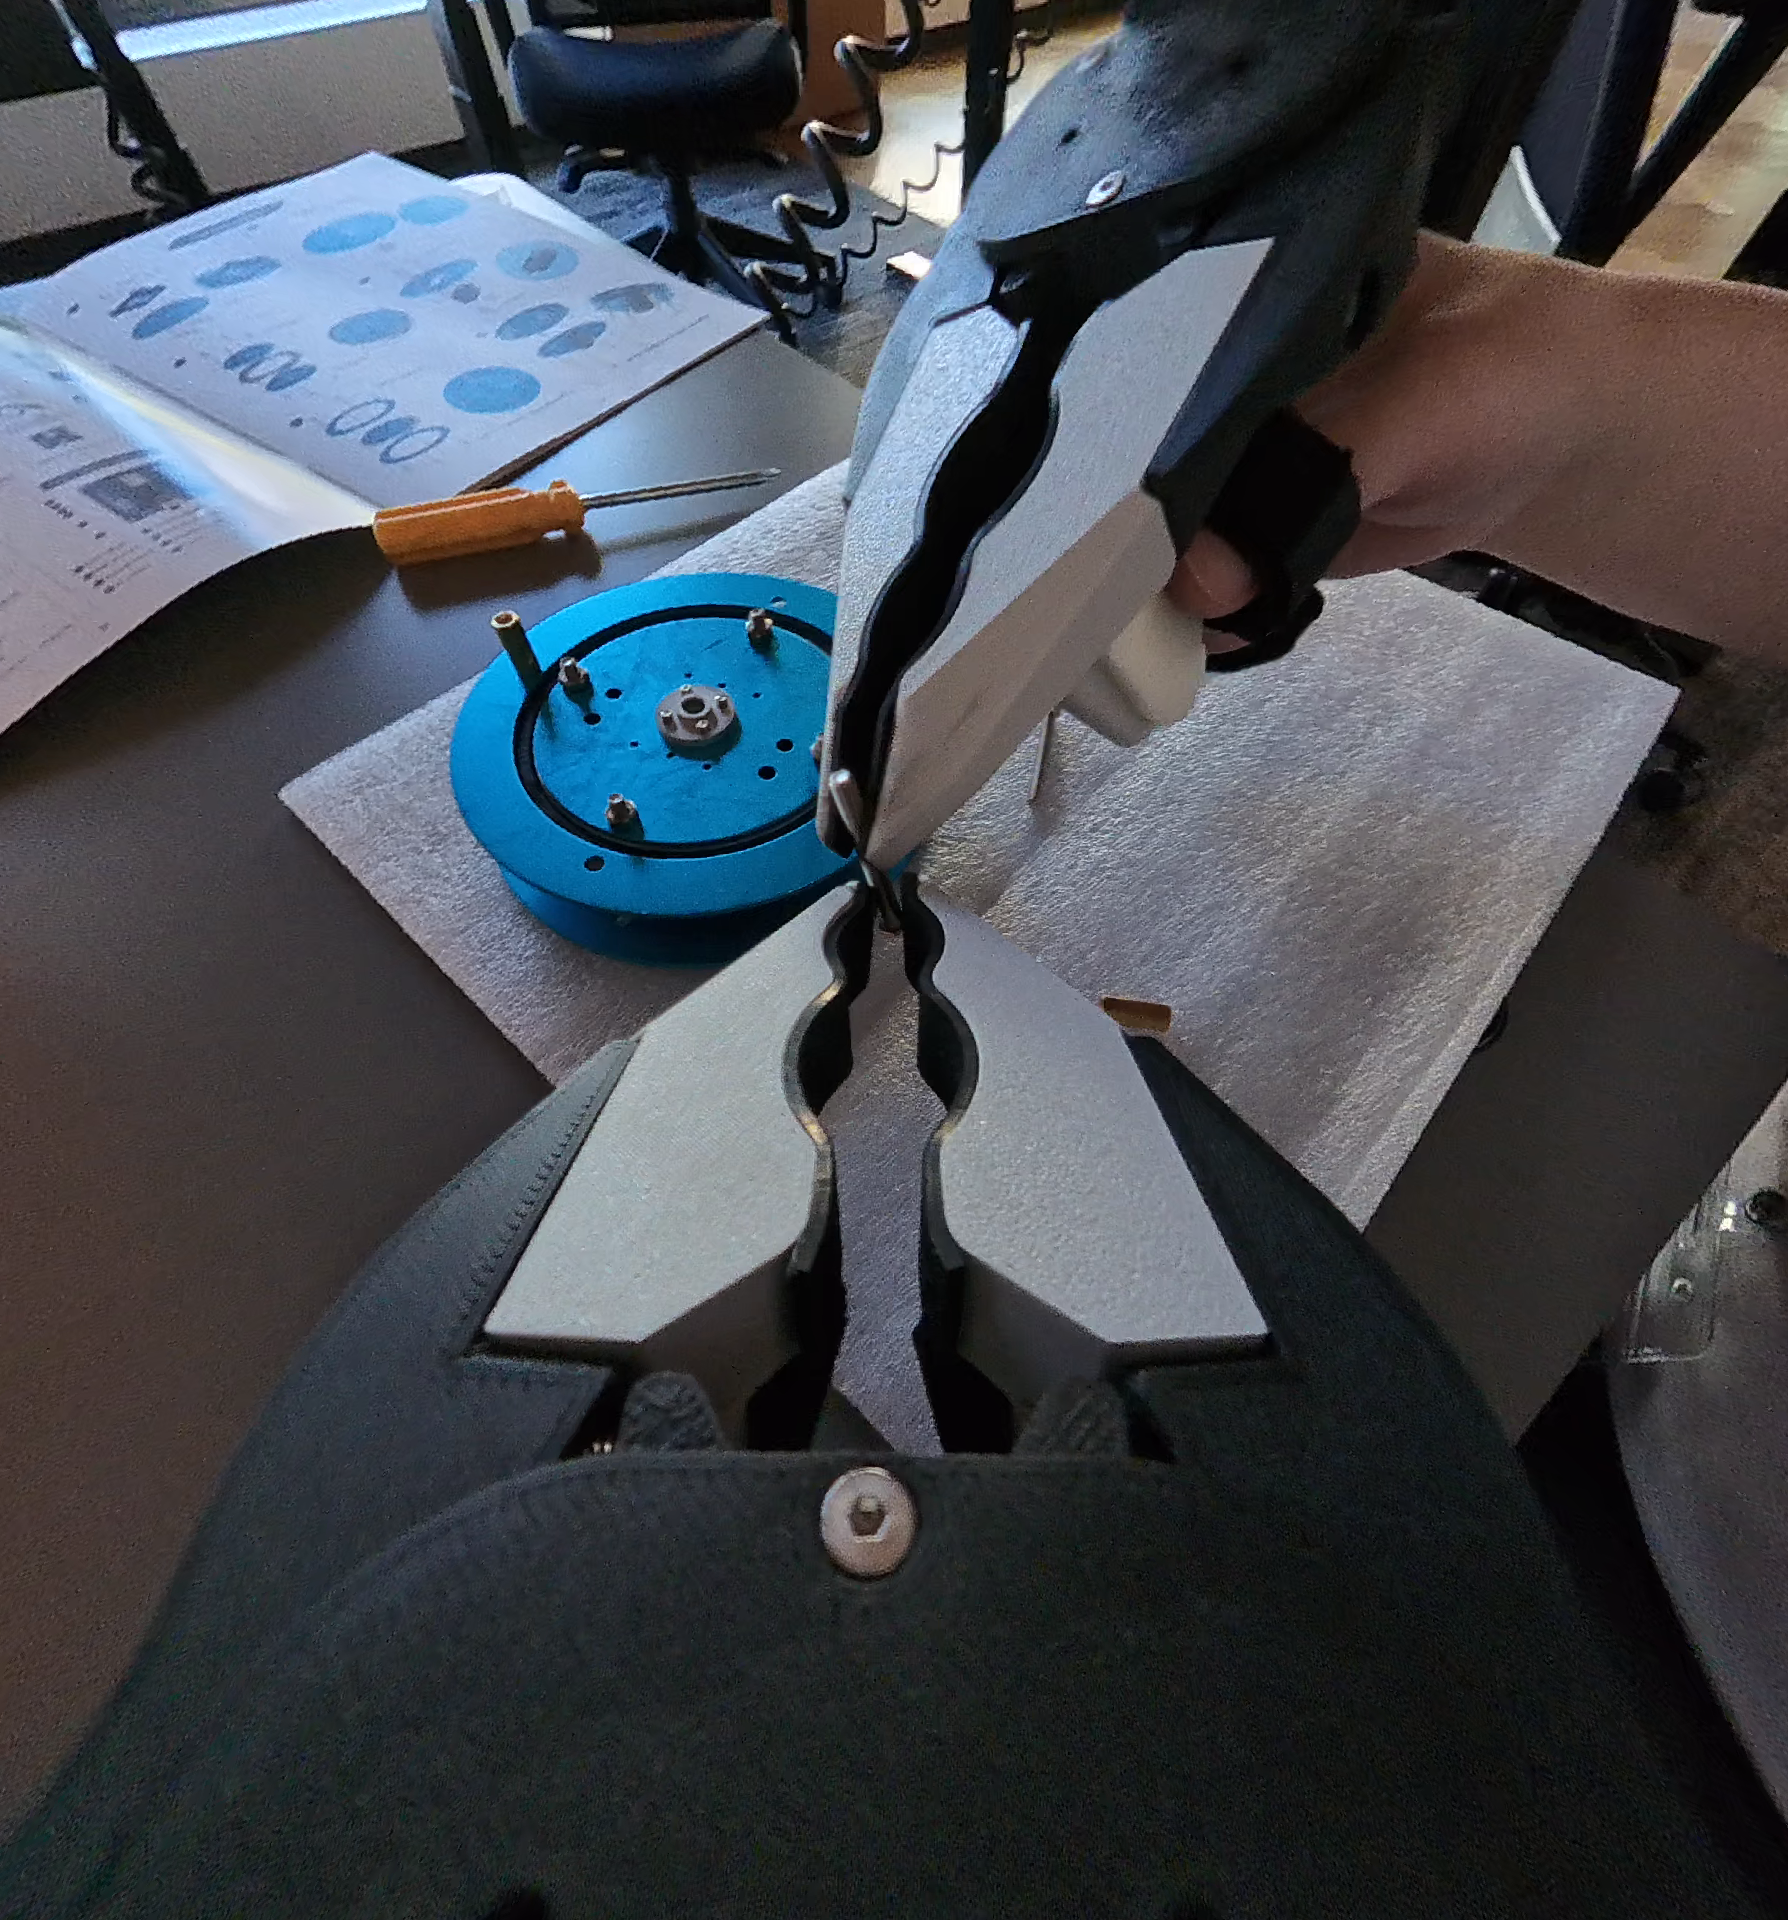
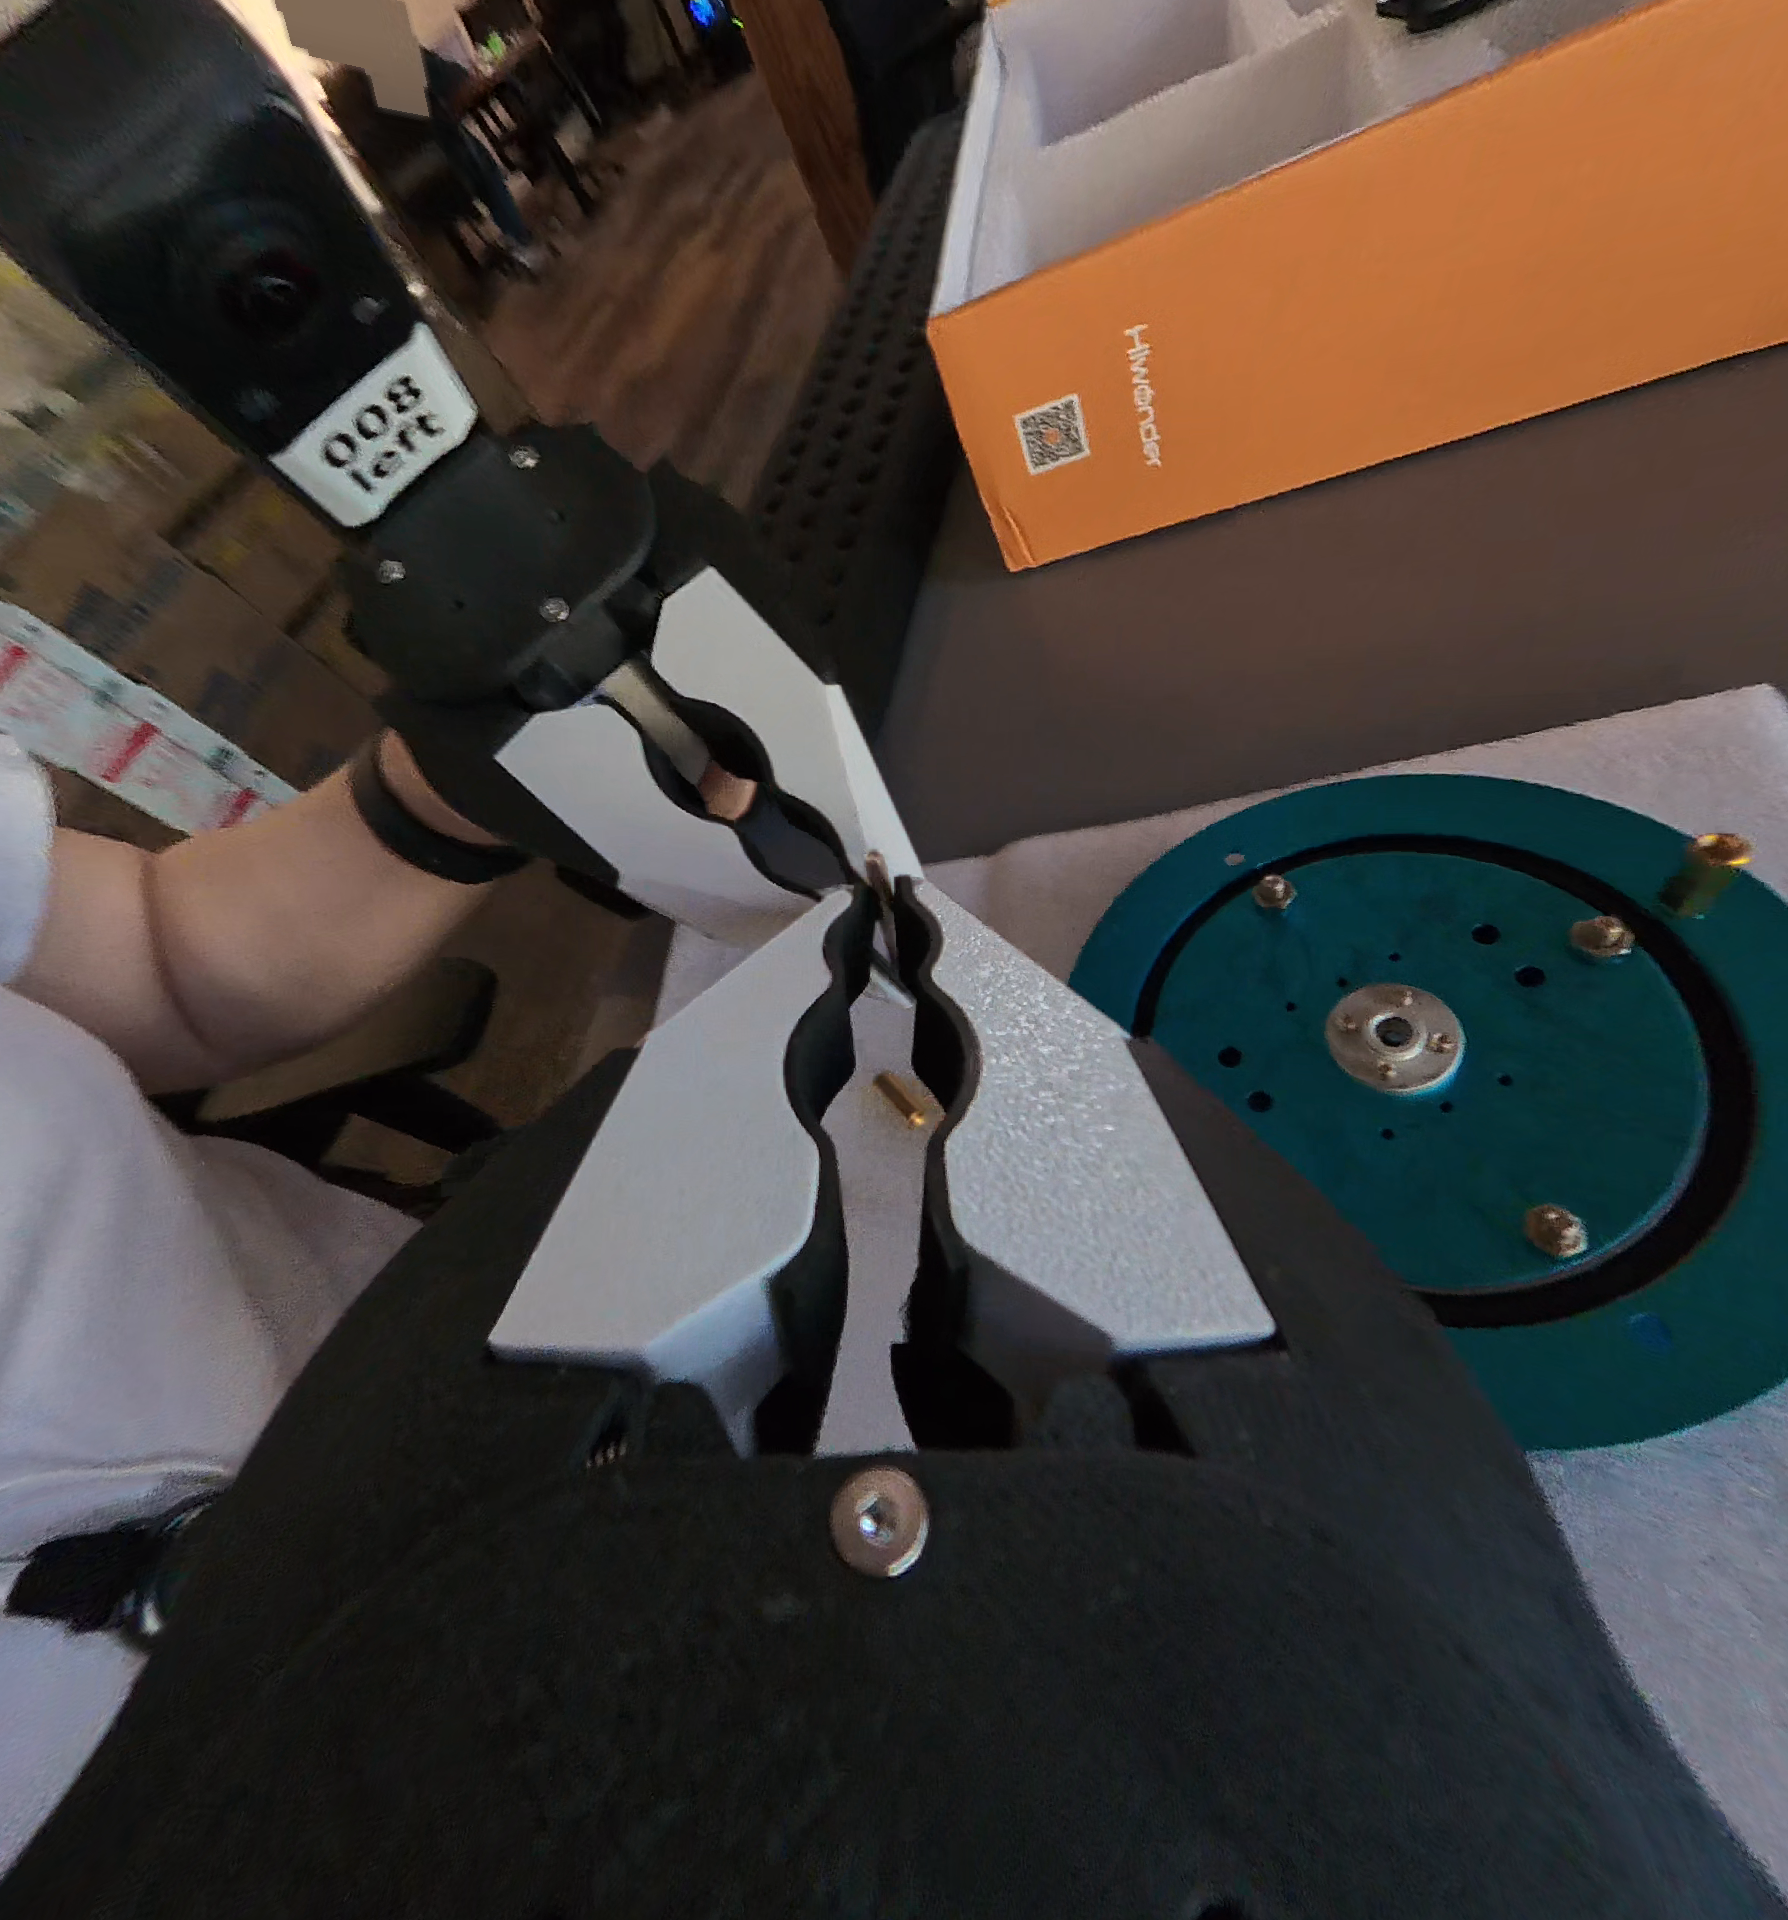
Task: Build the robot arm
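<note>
1. The left gripper has its jaws drawn narrow, the tips pinched on a small thin metal piece just above the white foam sheet.
2. The right gripper meets it tip to tip, its jaws likewise nearly together; a small silver part shows at its tip, but whether it is gripped I cannot tell.
3. The blue round plate lies on the foam just beside both tips, carrying a brass standoff, three nuts and a grey centre hub.
4. A loose brass standoff lies on the foam under the right gripper.
5. An orange-handled screwdriver lies on the dark table beyond the plate, near an open booklet.
6. An orange box stands farther off.
</note>
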Motion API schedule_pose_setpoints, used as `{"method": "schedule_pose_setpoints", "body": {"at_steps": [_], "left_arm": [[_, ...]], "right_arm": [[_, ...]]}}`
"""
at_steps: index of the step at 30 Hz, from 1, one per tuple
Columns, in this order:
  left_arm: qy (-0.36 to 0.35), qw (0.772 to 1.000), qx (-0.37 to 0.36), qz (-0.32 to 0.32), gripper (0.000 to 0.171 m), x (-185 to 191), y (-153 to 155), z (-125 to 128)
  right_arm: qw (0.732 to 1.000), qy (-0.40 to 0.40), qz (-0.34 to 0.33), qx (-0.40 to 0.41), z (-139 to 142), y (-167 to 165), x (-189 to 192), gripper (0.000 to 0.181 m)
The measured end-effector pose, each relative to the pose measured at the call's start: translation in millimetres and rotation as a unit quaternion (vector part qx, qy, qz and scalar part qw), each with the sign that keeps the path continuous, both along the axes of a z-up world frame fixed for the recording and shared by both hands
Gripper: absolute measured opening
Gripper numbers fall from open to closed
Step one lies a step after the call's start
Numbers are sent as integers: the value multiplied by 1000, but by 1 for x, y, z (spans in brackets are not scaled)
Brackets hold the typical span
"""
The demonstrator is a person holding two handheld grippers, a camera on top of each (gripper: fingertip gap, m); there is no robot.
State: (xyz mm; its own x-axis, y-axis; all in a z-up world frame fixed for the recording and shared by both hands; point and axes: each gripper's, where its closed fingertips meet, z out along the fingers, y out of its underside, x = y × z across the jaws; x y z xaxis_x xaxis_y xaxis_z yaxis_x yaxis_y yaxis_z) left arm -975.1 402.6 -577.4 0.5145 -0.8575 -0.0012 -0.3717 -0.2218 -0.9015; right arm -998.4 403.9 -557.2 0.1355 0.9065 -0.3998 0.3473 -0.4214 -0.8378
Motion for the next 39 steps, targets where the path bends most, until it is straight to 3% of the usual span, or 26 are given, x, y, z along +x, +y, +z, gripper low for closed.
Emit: {"method": "schedule_pose_setpoints", "body": {"at_steps": [4,12,16,34,39], "left_arm": [[15,998,-24,47,35,-11,3,5],[130,983,-13,126,27,-71,-1,-5],[104,985,-24,133,24,-74,-5,-4],[88,987,-25,132,26,-75,-10,-1],[87,986,-23,141,25,-78,-12,5]], "right_arm": [[999,-24,-29,2,-5,5,-1,2],[996,-40,-85,7,-26,-5,-15,2],[995,-70,-74,14,-40,-12,-20,3],[991,-108,-57,54,-43,-15,-22,7],[981,-182,-56,40,-37,-5,-33,12]]}}
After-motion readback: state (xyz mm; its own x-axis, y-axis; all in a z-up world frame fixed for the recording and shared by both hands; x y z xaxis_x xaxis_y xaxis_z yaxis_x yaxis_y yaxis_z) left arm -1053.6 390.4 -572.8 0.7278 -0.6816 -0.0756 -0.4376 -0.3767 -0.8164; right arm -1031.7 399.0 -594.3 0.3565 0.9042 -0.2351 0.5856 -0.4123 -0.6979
